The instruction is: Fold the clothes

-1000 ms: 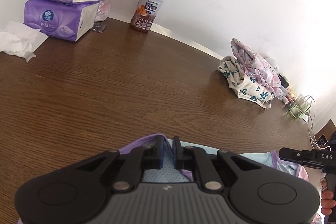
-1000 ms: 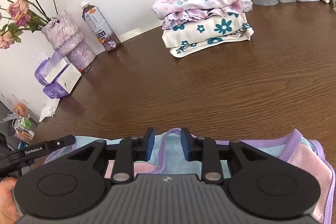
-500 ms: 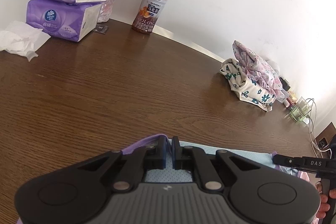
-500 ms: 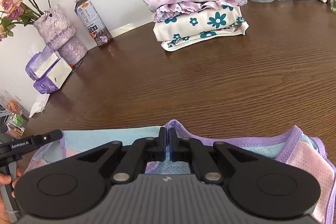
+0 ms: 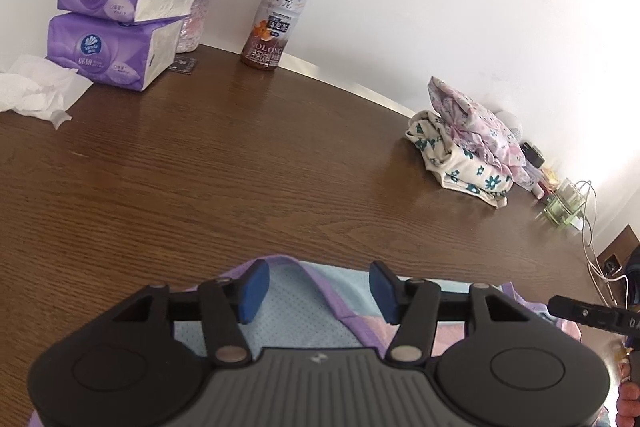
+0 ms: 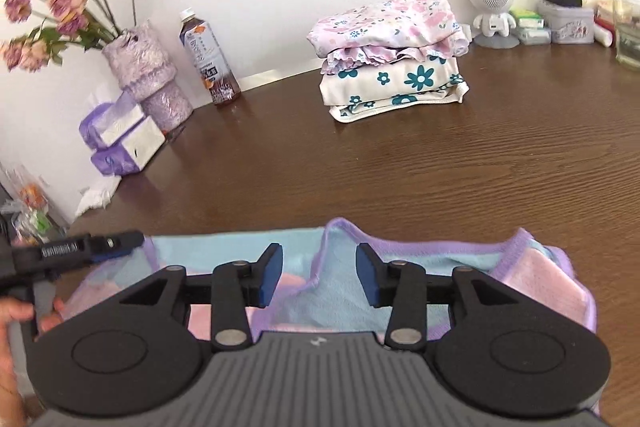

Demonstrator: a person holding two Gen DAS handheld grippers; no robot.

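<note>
Nearest the cameras, both tools stand with their jaws spread and nothing between the pads. The left gripper [image 5: 314, 285] hovers over the near-left portion of the garment [image 5: 288, 307], its blue pads straddling a raised loop of purple binding without touching it, as far as the view allows. The right gripper [image 6: 318, 277] hovers likewise over the right portion of the same garment [image 6: 440, 267], its pads either side of a puckered ridge of purple trim.

The garment, light blue and pink with purple edging, lies along the near edge of the wooden table [image 6: 400, 179]. It reads as doubled over: layered edges show at its right end. Whether a further fold is required cannot be settled from these views; it is not yet compact like the finished items.

Further back, near the wall, a stack of folded clothes [image 6: 390, 55] sits squarely, floral white pieces below, pink floral on top. Judgement: several items are done; the present garment is part-folded and not yet on the stack.

Beyond, along the wall: a tea bottle [image 6: 210, 59], a vase of roses [image 6: 148, 79], two tissue packs [image 5: 116, 23] and a small white speaker figure [image 6: 492, 7].
</note>
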